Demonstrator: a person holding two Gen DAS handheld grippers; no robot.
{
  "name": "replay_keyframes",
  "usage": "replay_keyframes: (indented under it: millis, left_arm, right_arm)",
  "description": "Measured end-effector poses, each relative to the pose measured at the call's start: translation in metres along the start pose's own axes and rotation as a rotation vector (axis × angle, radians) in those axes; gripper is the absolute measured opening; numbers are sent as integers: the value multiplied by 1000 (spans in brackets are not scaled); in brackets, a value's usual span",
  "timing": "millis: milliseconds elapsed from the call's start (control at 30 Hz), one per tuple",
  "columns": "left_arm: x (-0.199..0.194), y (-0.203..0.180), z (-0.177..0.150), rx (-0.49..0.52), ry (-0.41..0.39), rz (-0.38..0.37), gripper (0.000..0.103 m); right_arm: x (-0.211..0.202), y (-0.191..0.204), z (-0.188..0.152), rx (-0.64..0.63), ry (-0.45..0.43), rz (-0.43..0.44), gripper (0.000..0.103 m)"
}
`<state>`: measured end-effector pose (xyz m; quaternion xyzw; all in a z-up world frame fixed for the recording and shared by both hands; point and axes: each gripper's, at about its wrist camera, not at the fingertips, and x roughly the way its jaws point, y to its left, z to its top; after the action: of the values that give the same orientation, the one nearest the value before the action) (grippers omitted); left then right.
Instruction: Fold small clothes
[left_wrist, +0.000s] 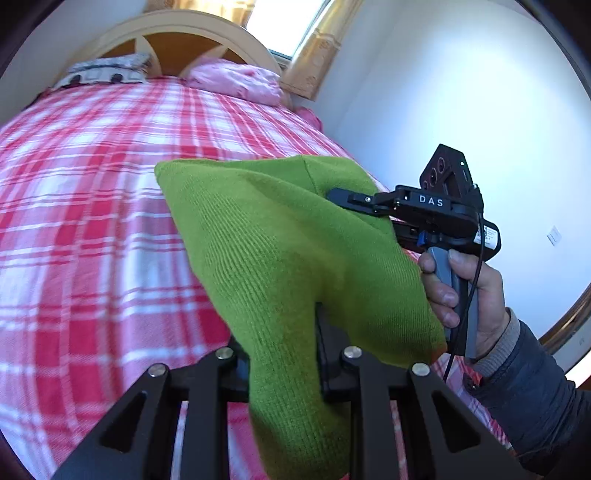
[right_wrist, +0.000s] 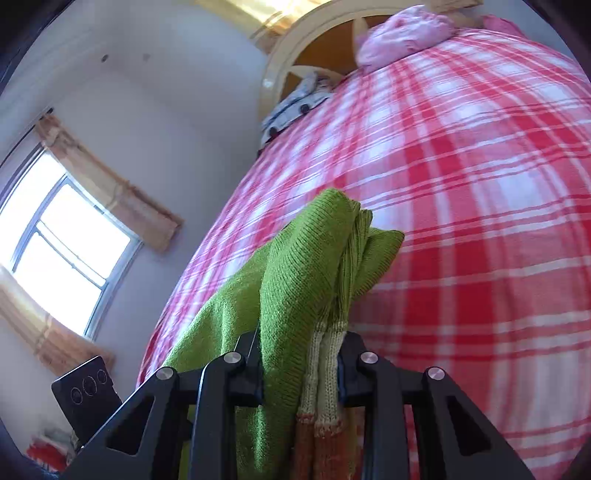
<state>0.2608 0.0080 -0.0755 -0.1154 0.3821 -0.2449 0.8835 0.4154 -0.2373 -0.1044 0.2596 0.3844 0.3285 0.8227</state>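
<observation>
So the green knit garment (left_wrist: 280, 251) is held up in the air over the bed (left_wrist: 92, 192) with its red-and-white plaid cover, stretched between both tools: the left hand-held gripper (left_wrist: 280, 354) is clamped on its lower part, and the right hand-held gripper (left_wrist: 343, 197) is pinched shut on the upper edge. Only writing I can read is "DAS" in white on the right tool's black body, and there's a white sticker further back that's too small to make out. A pink pillow (left_wrist: 236, 81) sits up by the headboard (left_wrist: 177, 33).
</observation>
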Motion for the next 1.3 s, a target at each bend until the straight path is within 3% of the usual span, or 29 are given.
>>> replay_keyframes:
  millis: [633,1300]
  left_arm:
    - [-110,63,-42,-78,-88,161,24]
    - [-156,114,-82,-135,-86,309,24]
  right_arm:
    - [94,136,-36,-134,111,182,27]
    - [191,202,-77,-195,263,254,27]
